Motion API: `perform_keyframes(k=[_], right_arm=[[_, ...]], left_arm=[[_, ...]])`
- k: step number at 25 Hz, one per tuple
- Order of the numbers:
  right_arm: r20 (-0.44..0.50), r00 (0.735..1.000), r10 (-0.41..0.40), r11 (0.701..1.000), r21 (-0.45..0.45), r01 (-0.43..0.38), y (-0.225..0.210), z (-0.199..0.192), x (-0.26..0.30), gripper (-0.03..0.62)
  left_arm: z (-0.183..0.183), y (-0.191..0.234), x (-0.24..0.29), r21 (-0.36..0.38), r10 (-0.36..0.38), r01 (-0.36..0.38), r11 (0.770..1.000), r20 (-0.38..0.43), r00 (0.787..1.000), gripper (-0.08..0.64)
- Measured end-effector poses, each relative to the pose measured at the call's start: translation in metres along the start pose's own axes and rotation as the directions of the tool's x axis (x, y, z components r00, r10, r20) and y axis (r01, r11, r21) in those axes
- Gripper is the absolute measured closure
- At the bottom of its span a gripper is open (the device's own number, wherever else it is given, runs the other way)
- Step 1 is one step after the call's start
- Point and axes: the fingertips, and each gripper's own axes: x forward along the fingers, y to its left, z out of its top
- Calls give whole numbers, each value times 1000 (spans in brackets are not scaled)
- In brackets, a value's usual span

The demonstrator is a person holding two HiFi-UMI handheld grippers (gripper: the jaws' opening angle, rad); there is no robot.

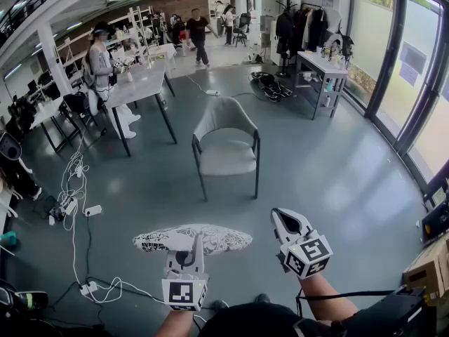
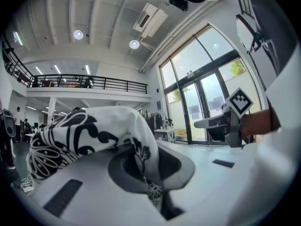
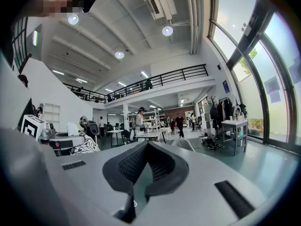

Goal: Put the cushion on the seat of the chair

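A flat cushion (image 1: 210, 239) with a black-and-white flower print hangs level above the floor, my left gripper (image 1: 196, 243) shut on its near edge. In the left gripper view the cloth (image 2: 84, 135) folds down between the jaws. My right gripper (image 1: 282, 217) is held level just right of the cushion, apart from it, jaws shut with nothing in them (image 3: 141, 173). The grey chair (image 1: 226, 149) with black legs stands ahead on the floor, seat bare and facing me. It shows small beyond the jaws in the right gripper view (image 3: 183, 144).
A grey table (image 1: 140, 83) with a person beside it stands left of the chair. White cables and power strips (image 1: 77, 188) lie on the floor at left. A white desk (image 1: 323, 72) is at the back right, a cardboard box (image 1: 431, 269) at my right.
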Motion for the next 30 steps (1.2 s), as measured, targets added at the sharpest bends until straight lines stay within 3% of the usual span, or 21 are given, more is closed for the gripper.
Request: perform_keyframes(k=[22,30], right_arm=[[-6,1000,17,1000,2,-17,38,-5,22,583],[10,1000,-6,1000,-6,6,73,-2,39,582]], left_arm=[[-10,43,-20,-11,25,-25,1000,2,1000,543],[-16,77,-33,-25,-8,8,1000,16,1000,543]])
